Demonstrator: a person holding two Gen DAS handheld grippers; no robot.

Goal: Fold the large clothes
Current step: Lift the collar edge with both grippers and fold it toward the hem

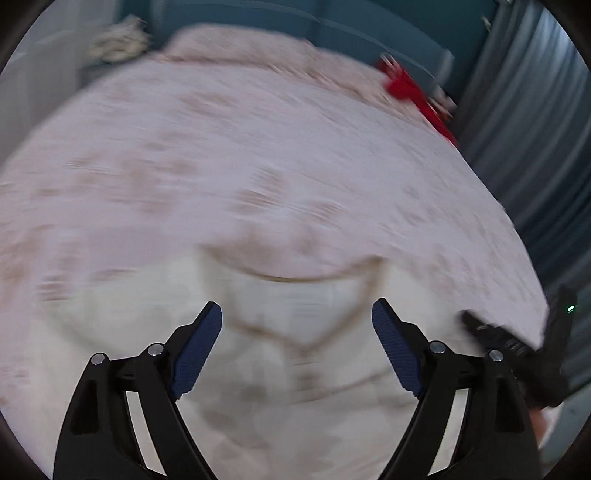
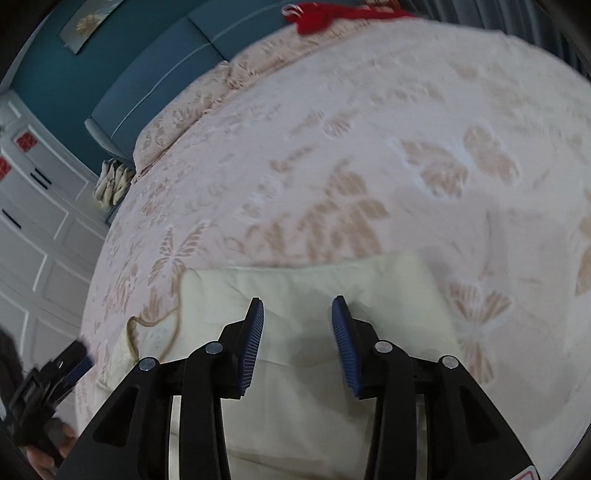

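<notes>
The cream garment (image 2: 314, 295) lies flat on the near part of the bed, directly under both claws. The right gripper (image 2: 297, 343) hangs over it with its blue-padded fingers (image 2: 343, 350) spread apart and nothing between them; the cloth below them is smooth, with a straight far edge and a squared far-right corner. The left gripper (image 1: 296, 347) is likewise spread wide and pinching nothing, hovering above the garment's (image 1: 288, 332) neckline, where a curved collar seam and a pointed V shape show through heavy motion blur. In the right wrist view, a loop of tan-edged trim curls off the garment's left side. No container is visible. Around the garment spreads the pale bedspread (image 2: 369, 166), patterned with tan butterflies. At its far edge lies a red item (image 2: 325, 14) against the teal headboard (image 2: 166, 62). To the far left stand white cabinets (image 2: 33, 221), and grey curtains (image 1: 528, 122) hang to the right in the left wrist view.
</notes>
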